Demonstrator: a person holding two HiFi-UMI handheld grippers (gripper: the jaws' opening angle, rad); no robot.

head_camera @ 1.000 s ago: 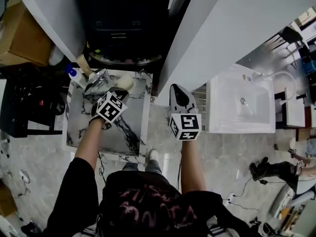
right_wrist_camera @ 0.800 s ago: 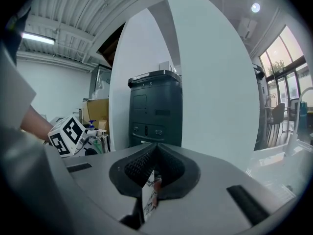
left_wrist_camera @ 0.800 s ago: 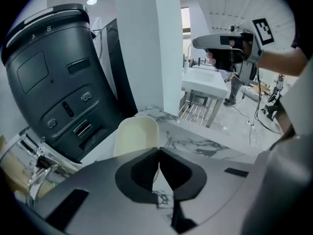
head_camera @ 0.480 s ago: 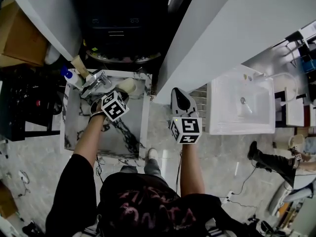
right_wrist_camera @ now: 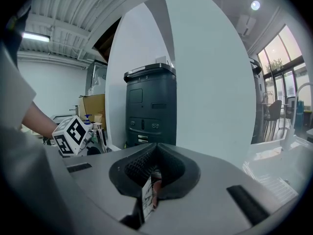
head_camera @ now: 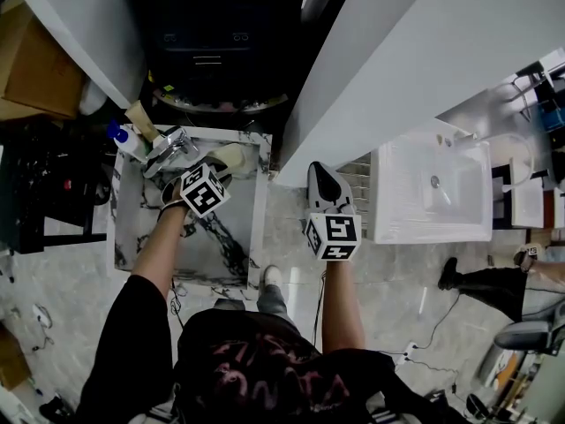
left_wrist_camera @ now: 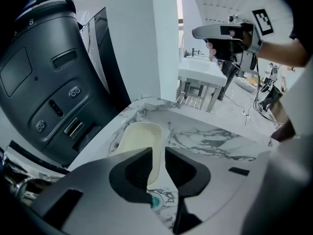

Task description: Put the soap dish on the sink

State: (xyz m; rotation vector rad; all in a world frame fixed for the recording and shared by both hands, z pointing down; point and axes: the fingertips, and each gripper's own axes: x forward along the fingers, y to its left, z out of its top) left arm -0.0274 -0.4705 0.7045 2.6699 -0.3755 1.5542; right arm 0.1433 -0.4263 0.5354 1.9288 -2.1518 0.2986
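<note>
The cream soap dish (head_camera: 232,157) lies at the back right of the marble sink top (head_camera: 141,228), beside the chrome tap (head_camera: 169,147). My left gripper (head_camera: 219,162) is over the dish's near end. In the left gripper view the dish (left_wrist_camera: 138,138) rests on the marble (left_wrist_camera: 210,141), and its right rim runs up through the narrow gap between the jaws of the left gripper (left_wrist_camera: 157,153), which is shut on it. My right gripper (head_camera: 323,173) hangs over the floor right of the sink top. It is shut (right_wrist_camera: 155,163) with nothing held.
A blue-capped bottle (head_camera: 124,138) and a wooden-handled item (head_camera: 141,118) stand at the sink top's back left. A dark grey machine (head_camera: 212,42) stands behind it and a white pillar (head_camera: 388,51) to its right. Further right is a white basin (head_camera: 433,193). A person's legs (head_camera: 494,283) are at far right.
The left gripper and the soap dish have shifted slightly rightward and nearer along the back of the sink top. The right gripper has barely moved. The legs at far right have walked on.
</note>
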